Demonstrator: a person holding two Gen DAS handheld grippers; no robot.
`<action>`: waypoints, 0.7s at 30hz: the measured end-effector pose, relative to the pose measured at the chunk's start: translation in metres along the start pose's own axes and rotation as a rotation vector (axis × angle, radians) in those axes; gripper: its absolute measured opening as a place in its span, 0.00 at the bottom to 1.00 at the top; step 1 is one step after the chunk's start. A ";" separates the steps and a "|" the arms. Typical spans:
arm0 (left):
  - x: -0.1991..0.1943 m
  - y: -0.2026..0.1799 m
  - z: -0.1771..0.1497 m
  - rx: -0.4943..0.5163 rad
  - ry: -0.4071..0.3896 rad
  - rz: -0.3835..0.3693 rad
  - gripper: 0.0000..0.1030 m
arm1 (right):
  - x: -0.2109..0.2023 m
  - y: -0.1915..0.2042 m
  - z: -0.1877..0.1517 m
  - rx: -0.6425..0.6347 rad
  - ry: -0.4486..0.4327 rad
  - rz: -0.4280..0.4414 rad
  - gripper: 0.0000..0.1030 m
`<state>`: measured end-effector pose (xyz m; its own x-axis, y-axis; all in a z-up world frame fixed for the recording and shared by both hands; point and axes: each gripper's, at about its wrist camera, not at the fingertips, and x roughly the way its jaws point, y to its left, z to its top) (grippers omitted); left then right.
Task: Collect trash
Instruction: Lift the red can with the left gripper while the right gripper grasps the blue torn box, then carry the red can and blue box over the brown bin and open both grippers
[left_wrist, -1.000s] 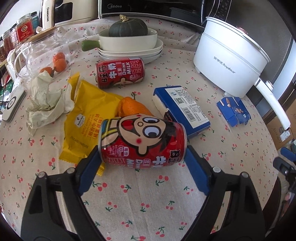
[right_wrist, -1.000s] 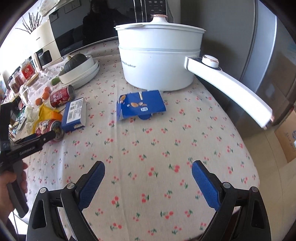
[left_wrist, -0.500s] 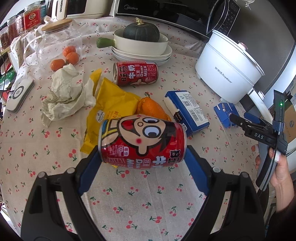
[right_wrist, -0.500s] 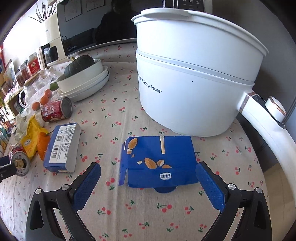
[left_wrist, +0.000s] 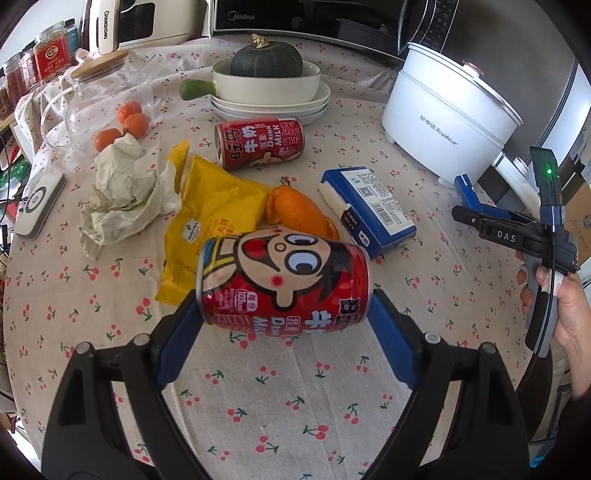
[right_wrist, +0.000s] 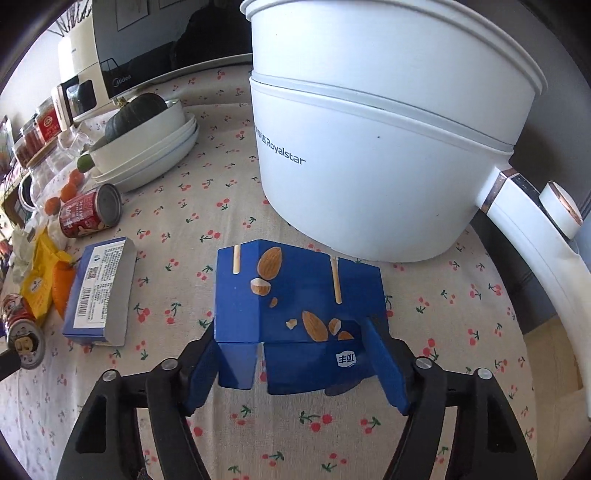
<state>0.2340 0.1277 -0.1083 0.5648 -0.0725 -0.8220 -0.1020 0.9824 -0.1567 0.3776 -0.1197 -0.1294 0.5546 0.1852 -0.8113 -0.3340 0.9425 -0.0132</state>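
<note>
Left tongs (left_wrist: 284, 317) pinching a red milk can (left_wrist: 283, 284) end to end, can lying sideways, lifted clear of the cherry-print cloth on the bench (left_wrist: 280, 398). Blue pads press both can ends.

Right tongs (right_wrist: 295, 369) have just been closing; the flattened blue almond carton (right_wrist: 295, 314) sits between the pads. Carton is buckled upward in a ridge, both pads against its lower edges, so pinched. Carton lies near the right edge of the bench, just in front of the white electric pot (right_wrist: 388, 147). From the left wrist view the right tongs appear side-on at the right edge, held by a hand (left_wrist: 565, 306), with only a sliver of the carton showing.

Remaining trash on the bench, middle area: second red can (left_wrist: 258, 142) on its side just in front of the stacked white dishes (left_wrist: 269, 99); yellow snack wrapper (left_wrist: 210, 214) lying flat; crumpled paper (left_wrist: 125, 188) touching the wrapper's left side; orange peel (left_wrist: 299, 214) between wrapper and a blue-and-white box (left_wrist: 369, 210).

Other items toward the far edge: dark green squash (left_wrist: 266, 61) in the top dish; glass jar with wooden lid (left_wrist: 107, 99) at far left, small oranges (left_wrist: 127, 120) beside it. White remote-like device (left_wrist: 38, 199) at the left edge. Microwave (left_wrist: 314, 22) behind the dishes.
</note>
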 end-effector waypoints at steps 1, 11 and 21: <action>-0.003 -0.001 -0.001 0.001 -0.002 -0.005 0.86 | -0.007 0.001 -0.002 -0.012 0.000 -0.004 0.60; -0.045 -0.011 -0.017 -0.023 -0.037 -0.071 0.86 | -0.074 0.005 -0.044 -0.052 0.001 0.030 0.22; -0.072 -0.027 -0.040 -0.027 -0.041 -0.133 0.86 | -0.136 0.002 -0.098 0.003 -0.023 0.051 0.19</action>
<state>0.1632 0.0997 -0.0667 0.6076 -0.1944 -0.7701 -0.0454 0.9595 -0.2780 0.2268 -0.1699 -0.0758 0.5541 0.2393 -0.7973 -0.3599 0.9325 0.0298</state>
